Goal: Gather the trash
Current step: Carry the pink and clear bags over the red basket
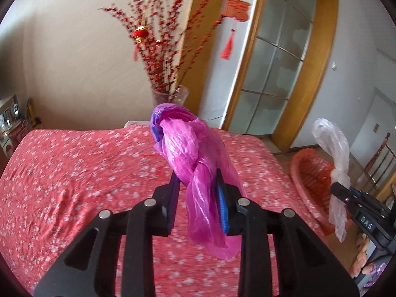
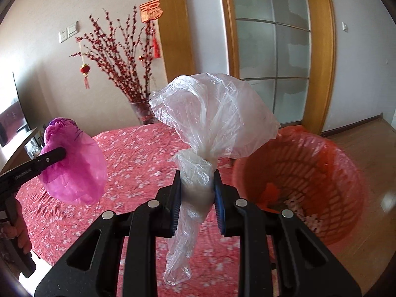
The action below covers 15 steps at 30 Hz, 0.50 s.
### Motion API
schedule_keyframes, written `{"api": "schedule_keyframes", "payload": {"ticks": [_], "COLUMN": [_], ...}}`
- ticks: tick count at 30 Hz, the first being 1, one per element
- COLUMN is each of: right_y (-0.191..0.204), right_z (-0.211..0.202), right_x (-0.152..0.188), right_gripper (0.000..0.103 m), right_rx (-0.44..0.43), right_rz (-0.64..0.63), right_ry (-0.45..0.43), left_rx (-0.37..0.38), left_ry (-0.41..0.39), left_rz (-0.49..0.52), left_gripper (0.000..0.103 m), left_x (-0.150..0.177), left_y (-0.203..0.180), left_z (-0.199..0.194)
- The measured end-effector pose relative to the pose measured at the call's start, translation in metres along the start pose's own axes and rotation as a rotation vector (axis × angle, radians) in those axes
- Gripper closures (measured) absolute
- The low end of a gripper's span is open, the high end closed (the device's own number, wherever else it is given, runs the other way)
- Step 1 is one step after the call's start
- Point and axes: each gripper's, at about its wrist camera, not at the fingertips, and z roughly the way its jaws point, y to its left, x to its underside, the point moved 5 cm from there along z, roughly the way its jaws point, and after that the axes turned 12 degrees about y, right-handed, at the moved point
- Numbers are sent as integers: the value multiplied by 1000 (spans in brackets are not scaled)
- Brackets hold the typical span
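Observation:
My left gripper [image 1: 198,180] is shut on a crumpled magenta plastic bag [image 1: 195,153], which it holds in the air above the red flowered bed cover [image 1: 74,173]. The bag's loose end hangs down between the fingers. My right gripper [image 2: 196,180] is shut on the twisted neck of a clear plastic bag [image 2: 215,113], also lifted off the bed. In the right wrist view the left gripper [image 2: 59,154] with the magenta bag [image 2: 74,170] is at the left. In the left wrist view the right gripper [image 1: 339,189] with the clear bag [image 1: 334,148] is at the right.
An orange slatted basket [image 2: 309,173] lined with a thin red bag stands on the wooden floor right of the bed, with some scraps inside. A glass vase of red blossom branches [image 2: 141,109] stands behind the bed. A glass-panelled door [image 2: 272,49] is at the back right.

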Motion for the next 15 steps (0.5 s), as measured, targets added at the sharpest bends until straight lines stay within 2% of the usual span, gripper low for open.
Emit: {"api": "schedule_keyframes", "payload": {"ticks": [15], "right_y": [-39], "right_z": [-16], "right_x": [1], "right_gripper": [78], "right_rx": [32], "right_rz": [63], "right_ry": [-34], "left_rx": [99], "left_ry": [5], "left_rz": [112], "left_gripper": [75], "left_x": [0], "left_y": [-79], "left_z": [5]}}
